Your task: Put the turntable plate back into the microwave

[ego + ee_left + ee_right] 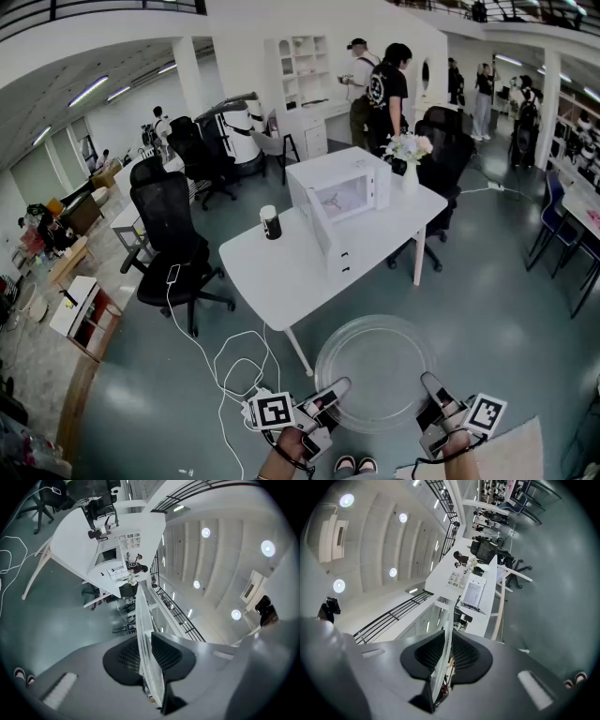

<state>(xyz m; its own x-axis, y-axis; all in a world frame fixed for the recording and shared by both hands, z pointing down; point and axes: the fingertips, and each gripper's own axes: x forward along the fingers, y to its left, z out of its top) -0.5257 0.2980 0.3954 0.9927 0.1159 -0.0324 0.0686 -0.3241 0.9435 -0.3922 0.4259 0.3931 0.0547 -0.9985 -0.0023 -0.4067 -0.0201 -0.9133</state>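
Note:
I hold the clear glass turntable plate level above the floor, in front of the white table. My left gripper is shut on its left rim and my right gripper on its right rim. In the left gripper view the plate's edge runs edge-on between the black pads. The right gripper view shows the same: the rim is pinched by the pads. The white microwave stands on the table with its door swung open; it also shows far off as the microwave.
On the table stand a black cup and a vase of flowers. A black office chair is left of the table, and white cables loop on the floor. People stand at the back. A pale mat lies by my feet.

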